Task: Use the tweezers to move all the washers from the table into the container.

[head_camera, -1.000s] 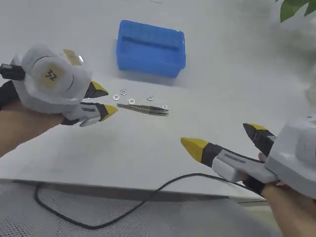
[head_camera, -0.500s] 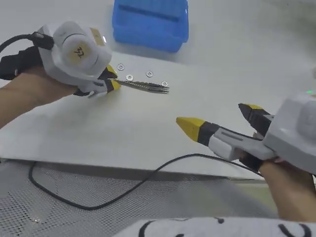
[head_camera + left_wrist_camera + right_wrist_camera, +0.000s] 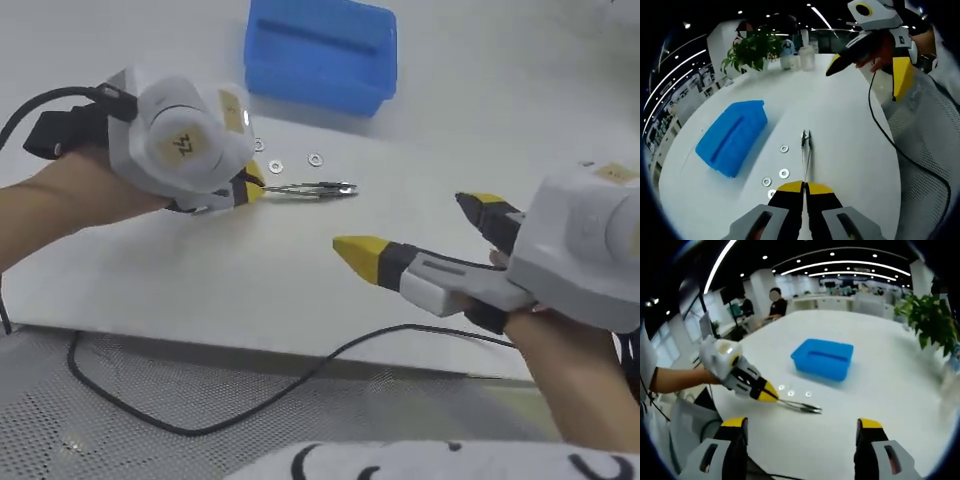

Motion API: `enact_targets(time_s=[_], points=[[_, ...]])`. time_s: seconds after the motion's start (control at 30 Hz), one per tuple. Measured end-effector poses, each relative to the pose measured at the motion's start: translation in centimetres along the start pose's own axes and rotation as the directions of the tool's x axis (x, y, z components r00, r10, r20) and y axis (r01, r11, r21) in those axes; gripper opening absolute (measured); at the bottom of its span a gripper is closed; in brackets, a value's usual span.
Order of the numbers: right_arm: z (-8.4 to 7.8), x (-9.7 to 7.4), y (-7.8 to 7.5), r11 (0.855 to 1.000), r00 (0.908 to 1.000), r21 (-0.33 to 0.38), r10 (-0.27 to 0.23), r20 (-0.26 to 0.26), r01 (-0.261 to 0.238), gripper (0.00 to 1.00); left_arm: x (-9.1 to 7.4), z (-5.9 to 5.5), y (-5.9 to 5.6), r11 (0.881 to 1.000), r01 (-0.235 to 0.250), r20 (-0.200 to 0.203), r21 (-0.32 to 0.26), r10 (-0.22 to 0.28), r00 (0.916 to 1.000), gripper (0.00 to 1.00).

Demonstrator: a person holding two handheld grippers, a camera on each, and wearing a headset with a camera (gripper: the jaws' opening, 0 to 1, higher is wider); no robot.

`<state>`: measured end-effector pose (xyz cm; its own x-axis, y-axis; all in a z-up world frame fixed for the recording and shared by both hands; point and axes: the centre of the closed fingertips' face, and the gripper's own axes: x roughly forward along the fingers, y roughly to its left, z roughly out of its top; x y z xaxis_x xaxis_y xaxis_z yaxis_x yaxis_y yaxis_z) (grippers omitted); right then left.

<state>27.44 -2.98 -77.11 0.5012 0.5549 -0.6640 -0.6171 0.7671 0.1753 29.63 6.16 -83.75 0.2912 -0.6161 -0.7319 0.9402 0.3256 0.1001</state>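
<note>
Container (image 3: 322,55) sits at the far side of the table (image 3: 200,290); the left gripper (image 3: 248,186), nearer it, pinches the rear end of the tweezers (image 3: 315,188), while the right gripper (image 3: 407,222) hangs well apart, jaws spread and empty. The tweezers' long axis runs straight out from the left jaws, tips pointing toward the right gripper's side. The washers (image 3: 277,164) lie just beside them, between tweezers and container.

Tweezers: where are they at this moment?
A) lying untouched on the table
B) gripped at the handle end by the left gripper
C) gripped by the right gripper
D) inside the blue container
B: the left gripper is shut on the back end of the tweezers, whose tips point away from it.
</note>
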Motion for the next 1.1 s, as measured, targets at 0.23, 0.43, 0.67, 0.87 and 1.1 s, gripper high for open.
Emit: enact_targets(time_s=[0.23, 0.43, 0.67, 0.87, 1.1], points=[[0.0, 3.4, 2.3, 0.979, 0.9887, -0.149, 0.132, -0.071, -0.141, 0.63, -3.0, 2.7, -1.3, 1.000, -0.003, 0.056, 0.023, 0.002, 0.9984, 0.00], [-0.8, 5.5, 4.1, 0.918, 0.9737, -0.333, 0.175, -0.146, -0.215, 0.44, -4.5, 5.0, -2.3, 0.997, 0.005, 0.087, 0.072, -0.011, 0.9961, 0.00], [-0.6, 6.3, 5.7, 0.878, 0.9575, -0.387, 0.236, -0.166, -0.283, 0.29, -5.2, 6.7, -3.0, 0.993, 0.022, 0.108, 0.116, -0.035, 0.9936, 0.00], [-0.3, 6.5, 6.4, 0.849, 0.9507, -0.429, 0.255, -0.176, -0.308, 0.17, -5.4, 7.2, -3.1, 0.991, 0.041, 0.110, 0.129, -0.055, 0.9924, 0.00], [0.5, 6.3, 7.0, 0.810, 0.9463, -0.489, 0.271, -0.177, -0.323, 0.11, -5.5, 7.4, -3.1, 0.984, 0.046, 0.086, 0.169, -0.061, 0.9945, 0.00]])
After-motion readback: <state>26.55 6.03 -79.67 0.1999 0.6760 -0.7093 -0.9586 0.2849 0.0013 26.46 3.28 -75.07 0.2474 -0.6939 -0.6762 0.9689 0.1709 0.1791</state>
